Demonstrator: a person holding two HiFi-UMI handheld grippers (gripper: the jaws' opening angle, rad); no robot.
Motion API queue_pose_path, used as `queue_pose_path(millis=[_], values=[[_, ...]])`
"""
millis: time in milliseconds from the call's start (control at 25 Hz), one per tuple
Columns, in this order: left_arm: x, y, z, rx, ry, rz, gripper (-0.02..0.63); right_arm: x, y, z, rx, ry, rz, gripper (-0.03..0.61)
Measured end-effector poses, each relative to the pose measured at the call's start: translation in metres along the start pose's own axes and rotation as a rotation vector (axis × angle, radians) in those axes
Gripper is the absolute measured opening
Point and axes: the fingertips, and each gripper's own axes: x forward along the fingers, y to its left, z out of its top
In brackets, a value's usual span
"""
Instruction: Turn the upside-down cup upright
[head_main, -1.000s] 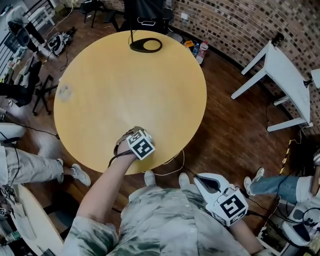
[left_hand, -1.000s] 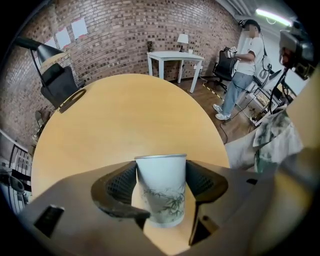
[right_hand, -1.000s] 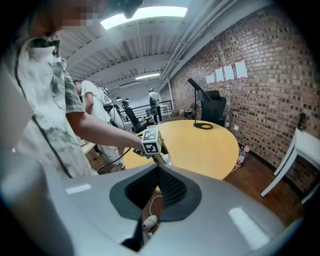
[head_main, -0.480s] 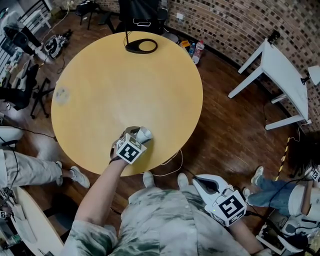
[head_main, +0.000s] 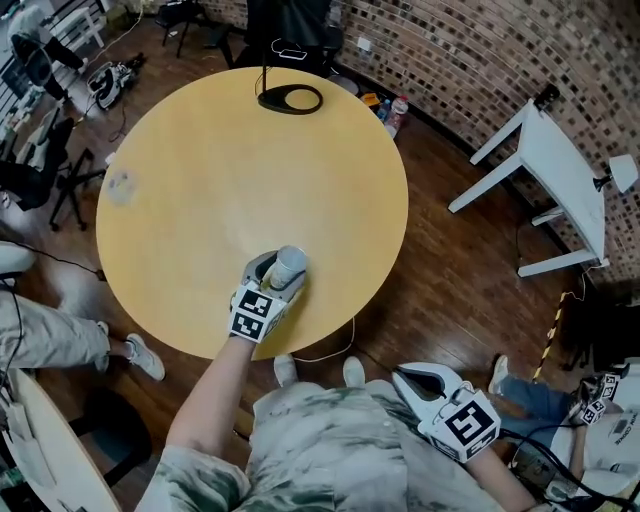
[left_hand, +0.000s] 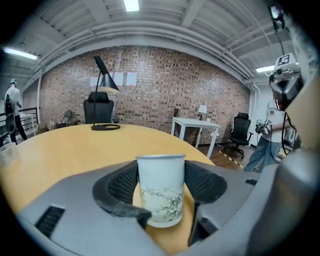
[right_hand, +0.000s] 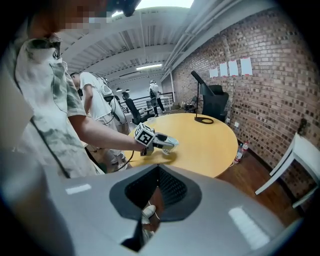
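Tongs: left tongs (head_main: 278, 274) clamp cup (left_hand: 161, 186) by its sides; right tongs (right_hand: 159, 172) closed, empty | cup: mouth up, over table's (head_main: 250, 150) near edge | handling: likely light, thin-walled, crushable; hold mid-wall, gently

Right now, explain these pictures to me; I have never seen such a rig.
No robot here: a person holds a two-jaw gripper in each hand. The head view looks down from a camera on the person's head; each gripper view looks along that gripper's jaws. On the table stands a lamp, at the far edge. The left gripper holds a cup between its pads, wider end up in its own view. The right gripper hangs beside the table, shut and empty.
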Motion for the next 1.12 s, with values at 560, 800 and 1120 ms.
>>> queue_pose_path(millis=[560,800,1120], values=[[-0.019,0.014,-0.013,-0.062,-0.173,0.047,0.295,0.006,0.006,0.014,-0.045,0.076,0.01,0.002],[-0.027,0.011,-0.023,-0.036,-0.14,0.029,0.299,0.015,0.017,0.019,-0.064,0.065,0.016,0.002],[-0.03,0.002,-0.025,0.024,-0.088,0.007,0.313,0.023,0.035,0.02,-0.051,0.054,0.018,0.002]])
